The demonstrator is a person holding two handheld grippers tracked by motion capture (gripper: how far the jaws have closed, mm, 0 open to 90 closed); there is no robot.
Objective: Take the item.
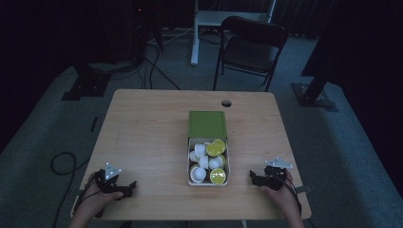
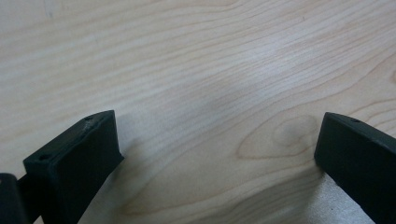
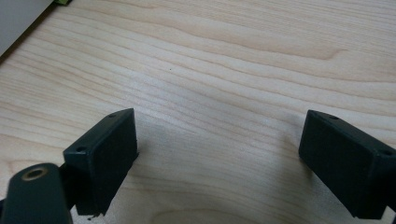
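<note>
An open white box [image 1: 189, 156] with a green lid [image 1: 207, 124] slid back sits in the middle of the wooden table [image 1: 147, 133]. Several white and yellow-green capsules [image 1: 209, 161] fill it. My left gripper [image 1: 127, 189] rests near the front left corner, jaws wide apart over bare wood [image 2: 210, 116]. Near the front right edge lies my right gripper [image 1: 254, 177], open too, with nothing between its fingers [image 3: 105, 158]. In the right gripper view, the box's corner [image 3: 18, 18] shows at the top left.
A round cable hole [image 1: 226, 103] pierces the table's far edge. Behind the table stand a dark folding chair [image 1: 249, 47] and a white desk leg [image 1: 194, 33]. Cables [image 1: 64, 164] lie on the grey carpet at the left.
</note>
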